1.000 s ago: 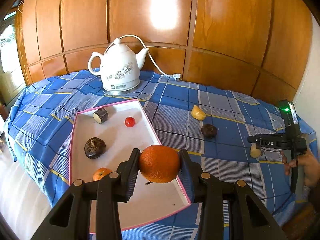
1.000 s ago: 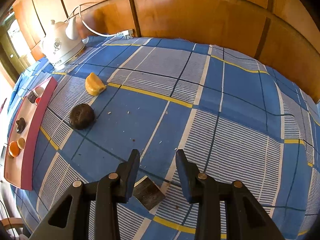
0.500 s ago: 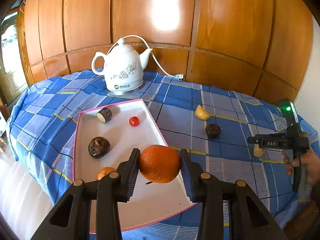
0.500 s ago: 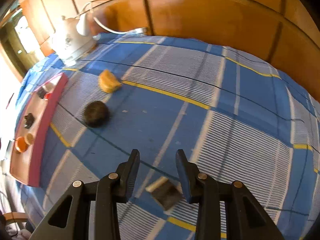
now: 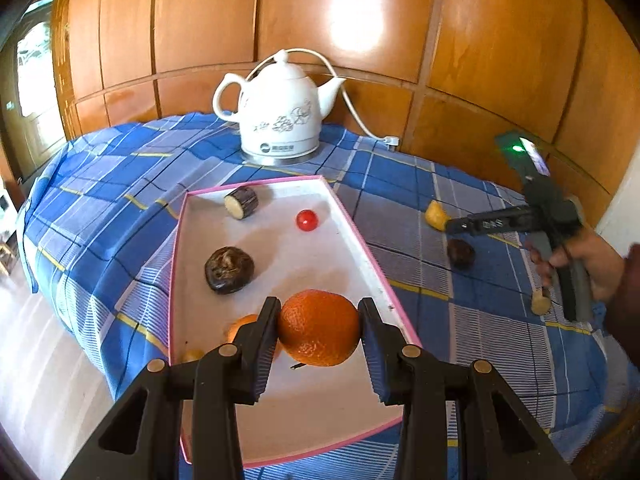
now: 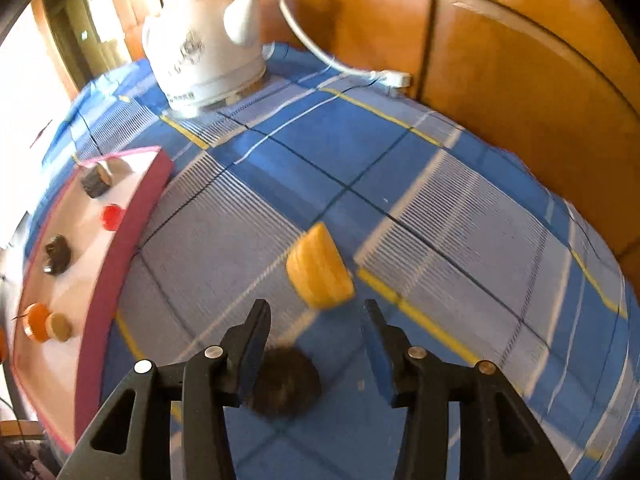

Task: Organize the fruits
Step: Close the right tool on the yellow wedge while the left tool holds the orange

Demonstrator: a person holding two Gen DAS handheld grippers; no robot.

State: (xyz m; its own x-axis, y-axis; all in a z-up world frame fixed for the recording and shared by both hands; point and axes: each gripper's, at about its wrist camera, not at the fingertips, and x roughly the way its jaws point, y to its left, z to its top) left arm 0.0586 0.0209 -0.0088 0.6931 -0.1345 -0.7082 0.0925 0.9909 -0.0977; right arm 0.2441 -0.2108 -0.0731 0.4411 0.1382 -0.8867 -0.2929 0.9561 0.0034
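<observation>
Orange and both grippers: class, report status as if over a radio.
Left gripper shut on orange, above pink-rimmed tray. Right gripper open, empty, over the dark fruit, yellow piece just ahead. Nothing blocking the tray.

Black claw (image 5: 319, 340), blue pads (image 5: 375, 354), brass-looking screws, bare hand (image 5: 592, 260)

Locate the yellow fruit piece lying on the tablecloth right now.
In the right wrist view the yellow fruit piece lies on the blue checked tablecloth, just ahead of the open right gripper, beyond the dark round fruit.
</observation>
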